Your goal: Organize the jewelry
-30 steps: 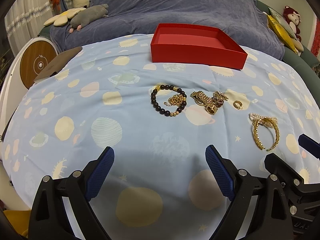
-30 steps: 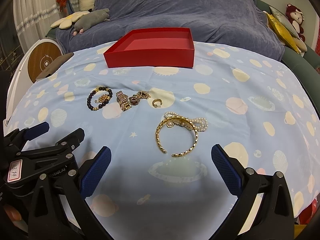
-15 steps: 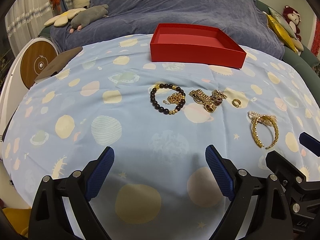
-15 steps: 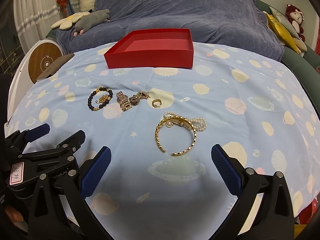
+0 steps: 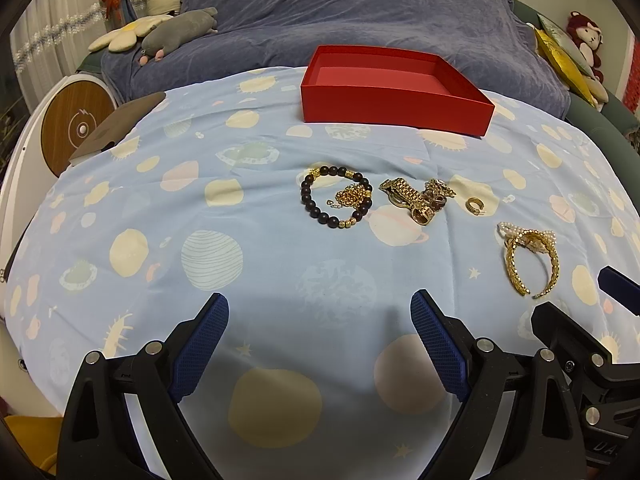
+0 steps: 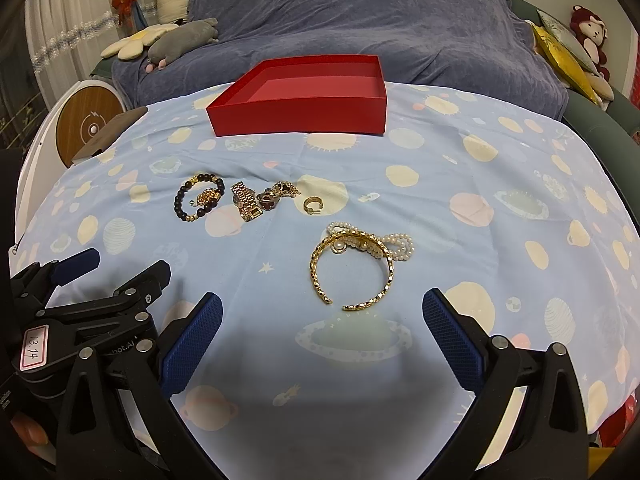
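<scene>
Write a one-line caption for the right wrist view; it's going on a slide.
Open right gripper faces a gold cuff bracelet on planet-print cloth, red box beyond.

Ahead of the jaws lay a pale blue cloth (image 6: 460, 208) printed with cream planets, gold bangle (image 6: 352, 268), dark-beaded bracelet (image 5: 334, 200), and a red box (image 6: 304, 96) beyond.

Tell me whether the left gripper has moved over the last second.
Yes, slightly. In the left wrist view the red box and beaded bracelet sit a bit lower and more to the left than before, so the left gripper, open, has shifted slightly.
</scene>
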